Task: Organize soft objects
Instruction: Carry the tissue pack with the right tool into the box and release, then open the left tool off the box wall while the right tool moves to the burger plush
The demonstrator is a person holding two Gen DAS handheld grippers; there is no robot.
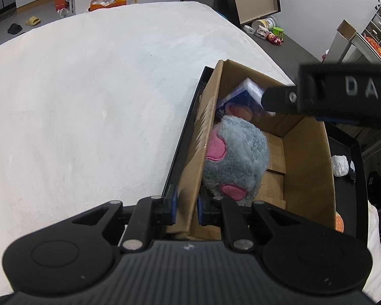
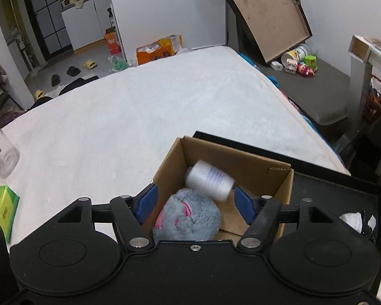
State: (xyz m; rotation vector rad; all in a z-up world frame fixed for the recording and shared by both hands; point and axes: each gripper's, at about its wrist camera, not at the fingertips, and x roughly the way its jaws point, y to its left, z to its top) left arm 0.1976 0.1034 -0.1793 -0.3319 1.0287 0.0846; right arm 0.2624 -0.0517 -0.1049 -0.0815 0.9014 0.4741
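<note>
A fuzzy grey plush toy [image 2: 188, 216] with pink patches (rounded, shaggy pile) lies inside the corrugated cardboard box [image 2: 256, 170], near its front wall. A smooth white cylindrical package [image 2: 210, 179] sits behind it in the box. The left tool [image 1: 186, 207] pinches the box's side wall; the right tool [image 2: 194, 202] hangs spread above the box.

The left gripper [image 1: 186, 209] has its blue pads straddling the near wall of the cardboard box [image 1: 308, 167], clamped on it. Inside lies a grey plush toy [image 1: 237, 157] with pink patches, a blue-and-white packet [image 1: 243, 91] beyond it. The right gripper [image 1: 279, 99] reaches in from above.
</note>
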